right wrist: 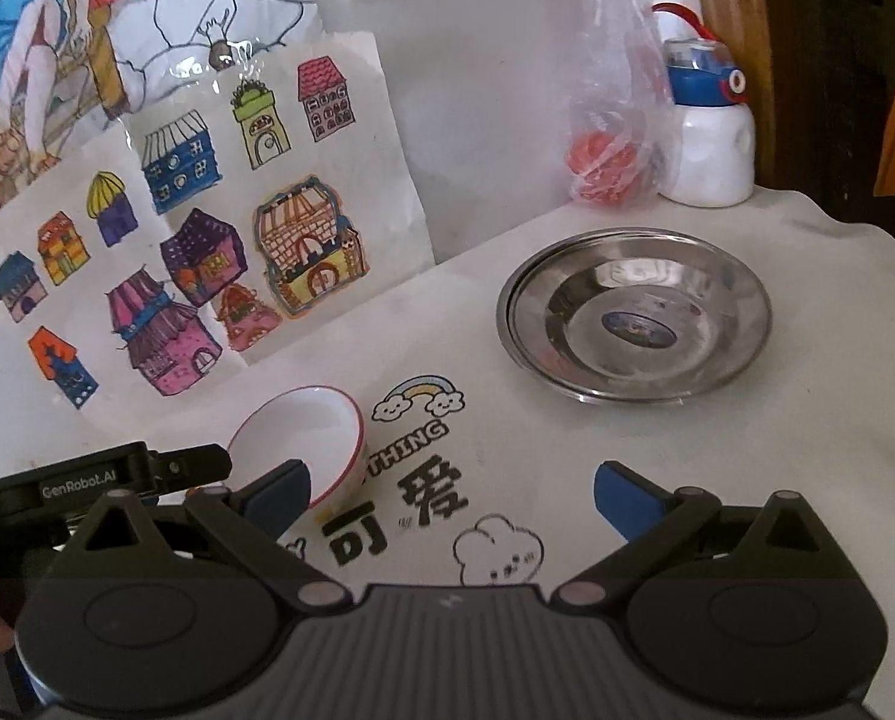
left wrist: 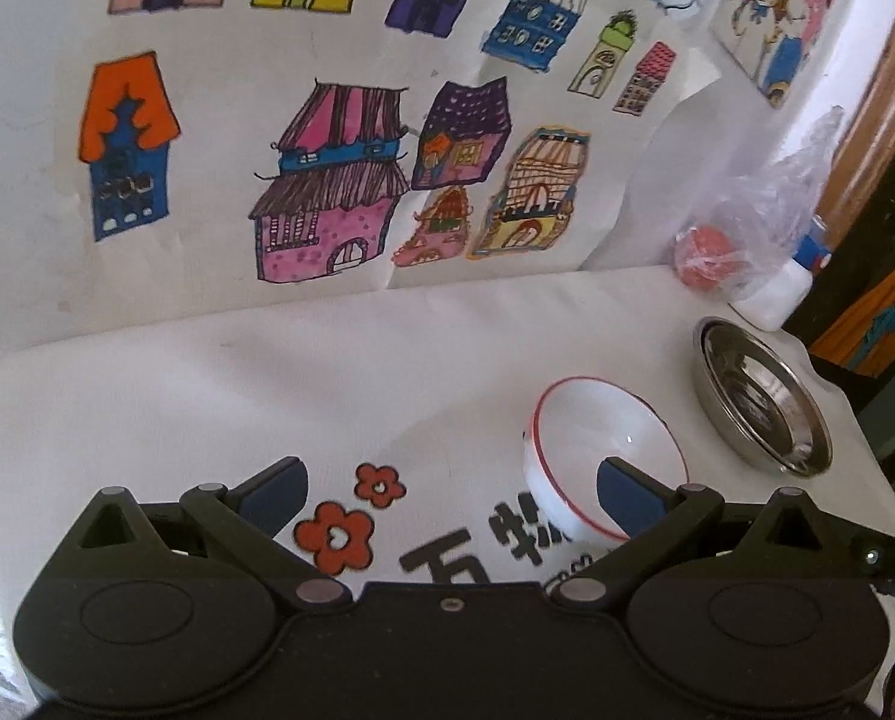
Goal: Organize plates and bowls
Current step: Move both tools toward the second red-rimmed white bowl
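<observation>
A white bowl with a red rim [left wrist: 591,438] [right wrist: 303,432] stands on the white printed cloth. A shallow steel plate [left wrist: 753,390] [right wrist: 633,312] lies farther right, near the cloth's edge. My left gripper [left wrist: 447,480] is wide open with nothing between its blue pads. Its right finger [left wrist: 624,483] overlaps the bowl's near side in the picture, and I cannot tell whether it touches. My right gripper [right wrist: 453,495] is also open over bare cloth, with the bowl just beyond its left finger [right wrist: 282,495] and the steel plate ahead to the right.
A clear plastic bag with red things [left wrist: 711,252] [right wrist: 609,168] and a white bottle with a blue cap [left wrist: 774,294] [right wrist: 708,144] stand at the back right corner. Children's drawings [left wrist: 327,180] cover the wall behind. The table edge [left wrist: 879,468] drops off beyond the steel plate.
</observation>
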### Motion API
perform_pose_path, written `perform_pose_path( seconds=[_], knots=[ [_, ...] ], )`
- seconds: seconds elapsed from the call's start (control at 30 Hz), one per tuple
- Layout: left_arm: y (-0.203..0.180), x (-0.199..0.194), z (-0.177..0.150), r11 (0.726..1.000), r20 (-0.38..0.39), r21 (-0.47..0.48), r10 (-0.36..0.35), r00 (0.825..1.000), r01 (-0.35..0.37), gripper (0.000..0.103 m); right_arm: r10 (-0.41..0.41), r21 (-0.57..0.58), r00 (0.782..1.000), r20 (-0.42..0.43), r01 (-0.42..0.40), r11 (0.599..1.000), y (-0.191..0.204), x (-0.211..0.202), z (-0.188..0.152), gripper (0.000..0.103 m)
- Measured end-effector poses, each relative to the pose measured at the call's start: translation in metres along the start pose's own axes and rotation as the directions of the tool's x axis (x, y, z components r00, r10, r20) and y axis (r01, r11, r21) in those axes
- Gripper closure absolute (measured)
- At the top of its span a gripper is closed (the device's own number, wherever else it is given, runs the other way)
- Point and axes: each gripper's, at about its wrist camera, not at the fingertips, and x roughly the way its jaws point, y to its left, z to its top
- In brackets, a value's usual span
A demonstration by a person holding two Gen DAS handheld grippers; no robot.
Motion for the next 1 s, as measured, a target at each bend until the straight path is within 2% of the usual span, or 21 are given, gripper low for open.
perform_pose_path(
  seconds=[0.17,0.27,0.4,0.57,0.77,1.0],
  knots=[
    [0.0,0.016,0.003,1.0,-0.012,-0.011,-0.002,1.0,0.002,0.001,-0.019,-0.047,0.999,0.032,0.021,0.999,0.007,0.018,0.002,0.0],
    [-0.002,0.021,0.003,1.0,0.008,-0.013,0.009,1.0,-0.009,0.001,-0.02,-0.066,0.998,0.06,0.024,0.998,0.009,0.025,-0.001,0.0],
    [-0.004,0.025,0.001,0.999,0.053,-0.02,0.043,0.998,-0.042,0.001,-0.007,-0.094,0.998,0.058,0.012,0.996,0.011,0.034,-0.003,0.0],
    [-0.004,0.027,0.0,0.996,0.059,0.018,0.085,0.995,-0.086,0.001,0.012,-0.122,0.999,0.046,-0.006,0.992,0.014,0.042,-0.004,0.001],
    [-0.007,0.028,-0.004,0.998,0.07,0.048,0.034,0.997,-0.038,0.001,0.034,-0.149,0.999,0.022,-0.031,0.988,0.017,0.05,-0.006,0.013],
    [-0.011,0.029,-0.009,0.996,0.086,0.077,0.044,0.995,-0.05,0.006,0.063,-0.153,0.998,0.014,-0.061,0.986,0.018,0.055,-0.006,0.024]
  ],
)
